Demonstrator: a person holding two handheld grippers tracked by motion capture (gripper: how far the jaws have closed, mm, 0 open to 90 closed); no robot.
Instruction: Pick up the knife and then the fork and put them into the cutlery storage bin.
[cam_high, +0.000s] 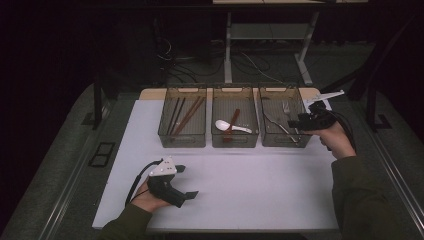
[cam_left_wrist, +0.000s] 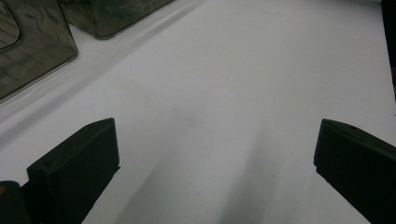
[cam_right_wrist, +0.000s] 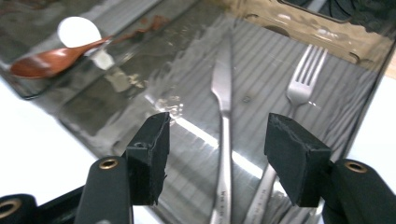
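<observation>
Your right gripper (cam_high: 296, 123) hangs over the right-hand bin (cam_high: 278, 142) of the three smoky plastic bins at the far side of the white table (cam_high: 240, 190), its jaws standing apart with nothing pinched between them. In the right gripper view those jaws (cam_right_wrist: 217, 156) frame the steel knife (cam_right_wrist: 223, 126), which lies flat on the bin floor below, handle toward you and blade pointing away; the pads do not press on it. Just beside the knife, on its right in that view, the fork (cam_right_wrist: 299, 88) lies in the same bin, tines away from you, its handle running under the right-hand pad.

The middle bin (cam_high: 235, 140) holds the white spoon (cam_high: 223, 124) and a reddish-brown wooden spoon (cam_right_wrist: 51, 60), the two touching or crossing. The left bin (cam_high: 182, 140) holds dark and brown chopsticks (cam_high: 184, 117) leaning lengthwise.

Your left gripper (cam_high: 186, 181) rests low over the bare tabletop on the near left, well apart from the bins. In the left gripper view its jaws (cam_left_wrist: 217, 163) stand wide apart, with only white table between them and the corners of two bins at the upper left
</observation>
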